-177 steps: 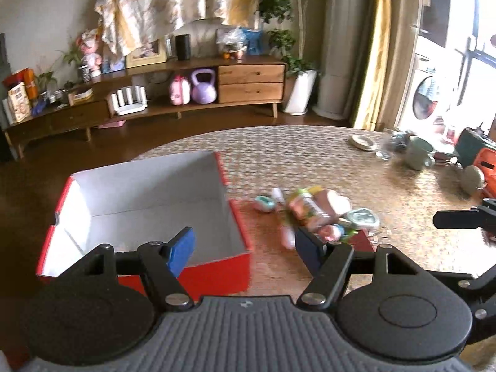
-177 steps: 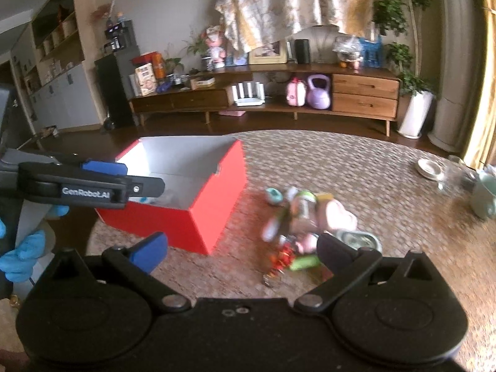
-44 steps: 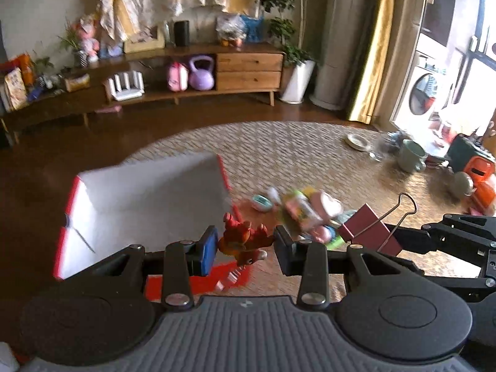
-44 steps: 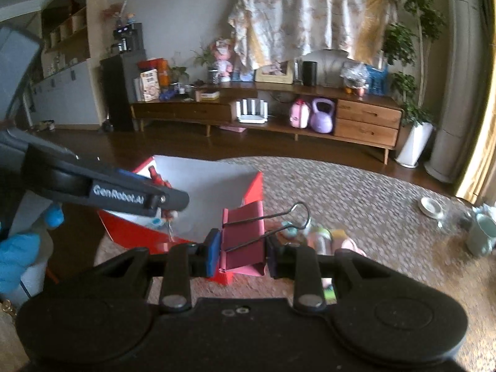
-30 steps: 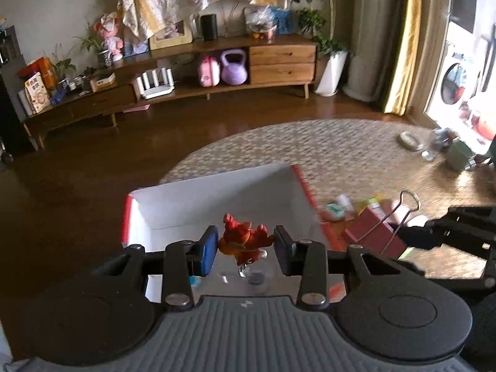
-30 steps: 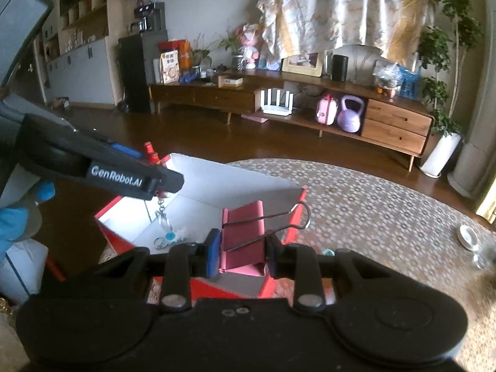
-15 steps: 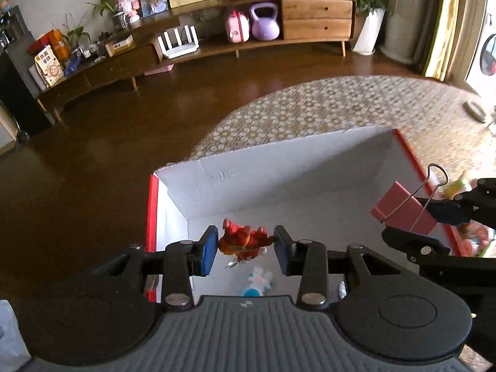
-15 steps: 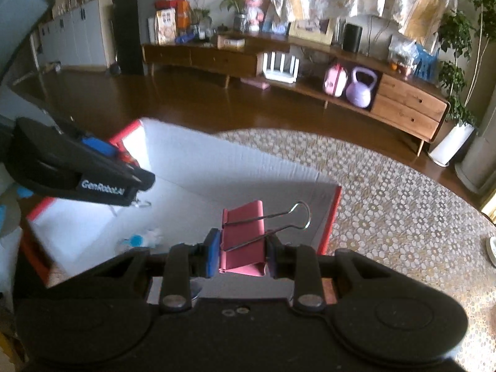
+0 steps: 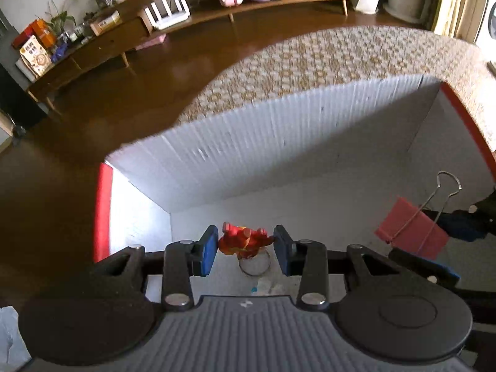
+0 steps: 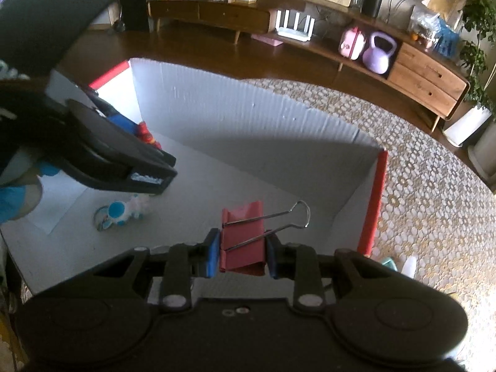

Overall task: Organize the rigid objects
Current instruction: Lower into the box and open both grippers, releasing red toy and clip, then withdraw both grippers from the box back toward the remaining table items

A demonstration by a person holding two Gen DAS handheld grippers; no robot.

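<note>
My left gripper (image 9: 245,249) is shut on a small red toy figure keychain (image 9: 240,241) with a metal ring hanging below, held inside the red box with white inner walls (image 9: 279,142). My right gripper (image 10: 241,255) is shut on a red binder clip (image 10: 245,238) with wire handles, held over the box floor near its right wall (image 10: 373,198). The clip also shows in the left wrist view (image 9: 412,232), and the left gripper (image 10: 145,147) in the right wrist view. A small blue and white toy keychain (image 10: 119,212) lies on the box floor.
The box stands on a round table with a patterned cloth (image 10: 434,192). A few small items (image 10: 409,266) lie on the cloth just right of the box. A low wooden sideboard (image 10: 310,28) stands across the dark floor.
Both grippers have moved left from the pile over to the box and lowered into it, each carrying its object. The view now looks down into the box.
</note>
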